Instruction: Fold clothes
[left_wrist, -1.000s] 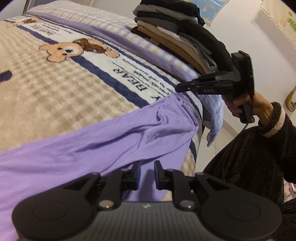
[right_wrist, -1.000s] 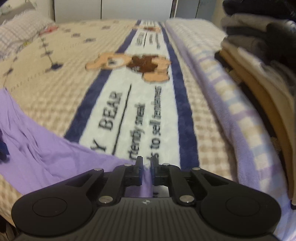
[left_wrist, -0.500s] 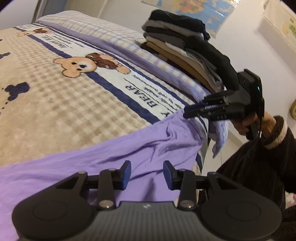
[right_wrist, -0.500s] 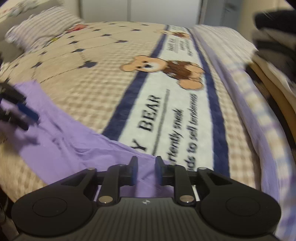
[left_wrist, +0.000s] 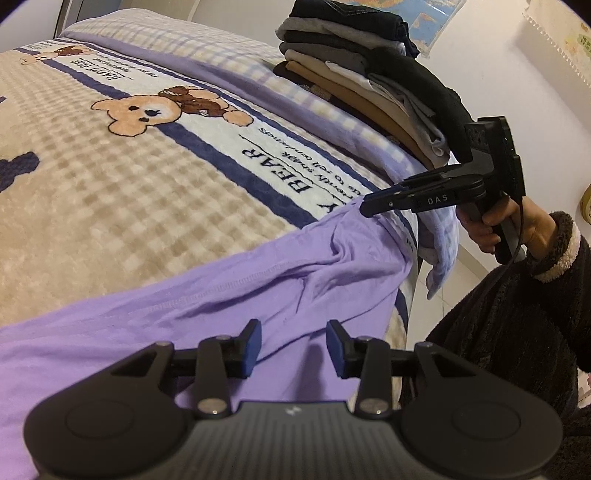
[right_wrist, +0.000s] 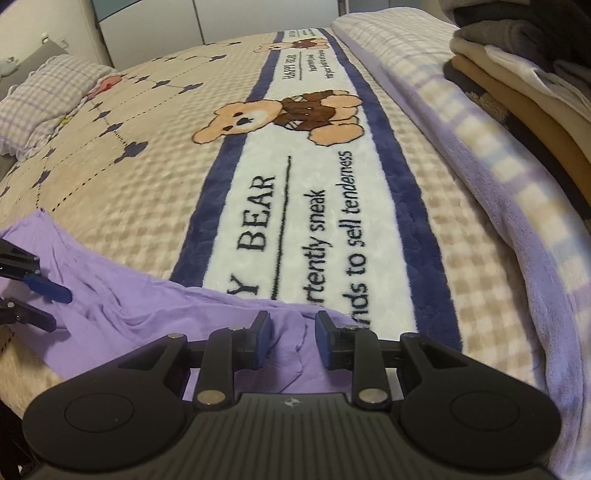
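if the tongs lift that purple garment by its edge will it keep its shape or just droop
The purple garment will probably droop: it already lies wrinkled and hangs over the bed's edge. It looks thin, so likely light. The fuzzy bear blanket may drag it when pushed.

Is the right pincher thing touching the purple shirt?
Touching. In the left wrist view, the right gripper's tip sits against the corner of the purple shirt. Its jaws are closing, with a raised fold of shirt between them in the right wrist view.

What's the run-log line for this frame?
left gripper: open over purple garment | right gripper: closing, garment corner between jaws | folded stack: beside
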